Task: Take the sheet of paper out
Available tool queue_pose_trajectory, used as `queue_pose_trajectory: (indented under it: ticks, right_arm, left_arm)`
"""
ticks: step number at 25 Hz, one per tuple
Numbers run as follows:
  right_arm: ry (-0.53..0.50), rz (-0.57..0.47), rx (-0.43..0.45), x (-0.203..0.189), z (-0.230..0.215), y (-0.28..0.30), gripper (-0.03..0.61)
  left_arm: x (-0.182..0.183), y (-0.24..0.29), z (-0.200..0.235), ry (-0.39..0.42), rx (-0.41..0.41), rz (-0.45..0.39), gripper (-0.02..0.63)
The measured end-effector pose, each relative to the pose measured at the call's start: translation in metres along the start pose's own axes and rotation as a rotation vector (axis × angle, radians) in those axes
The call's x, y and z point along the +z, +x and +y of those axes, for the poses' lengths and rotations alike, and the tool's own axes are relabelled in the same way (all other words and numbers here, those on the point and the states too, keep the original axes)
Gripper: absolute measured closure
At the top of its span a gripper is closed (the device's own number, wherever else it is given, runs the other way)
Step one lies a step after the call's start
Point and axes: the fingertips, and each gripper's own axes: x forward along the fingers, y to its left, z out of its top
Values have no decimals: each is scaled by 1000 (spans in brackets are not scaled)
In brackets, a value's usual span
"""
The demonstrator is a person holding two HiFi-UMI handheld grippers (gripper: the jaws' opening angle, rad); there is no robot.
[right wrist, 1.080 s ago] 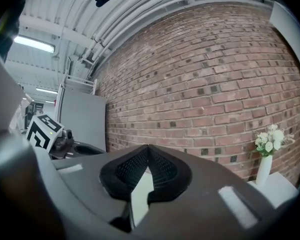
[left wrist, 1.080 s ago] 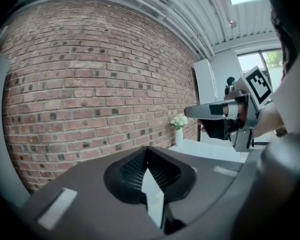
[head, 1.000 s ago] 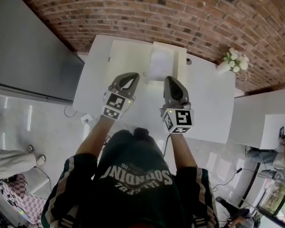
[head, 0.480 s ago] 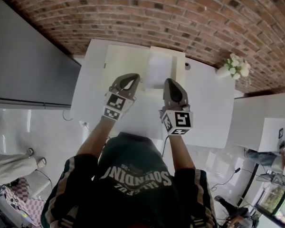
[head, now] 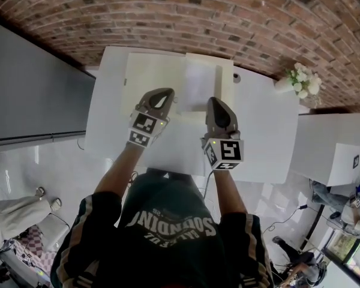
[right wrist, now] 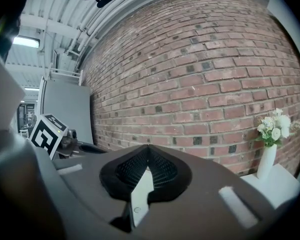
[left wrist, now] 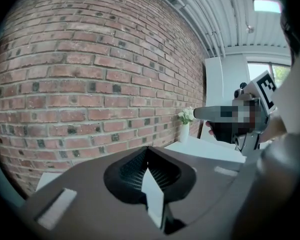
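Ahead, plain white sheet of paper (head: 198, 84) lying flat (on cream folder (head: 150, 71)), left claw (head: 160, 95) and right claw (head: 216, 102) closed, empty.

The left gripper (head: 164, 93) and right gripper (head: 215, 101) hide parts of the table (head: 264, 143).

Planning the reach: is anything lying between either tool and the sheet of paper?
Nothing visible. The left tool and right tool, both shut, hover just short of the sheet of paper; only bare table shows between.
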Motion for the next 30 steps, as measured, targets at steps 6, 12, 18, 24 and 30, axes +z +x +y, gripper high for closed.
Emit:
queue_pose_trajectory:
  ticks: [6, 12, 18, 24, 30]
  right_arm:
    - [-6, 49, 2, -20, -11, 17, 578]
    - [0, 83, 1, -35, -20, 35, 578]
    - [-12, 109, 10, -46, -23, 48, 578]
    - [-30, 155, 20, -57, -32, 57, 578]
    - [-14, 157, 24, -68, -39, 61, 578]
  left_arm:
    - [-17, 22, 8, -18, -13, 41, 603]
    - [-35, 46, 15, -53, -39, 86, 603]
    - [-52, 66, 21, -62, -52, 121, 601]
    - [-77, 87, 22, -129, -86, 180, 601]
    - [-97, 102, 26, -182, -90, 237, 549]
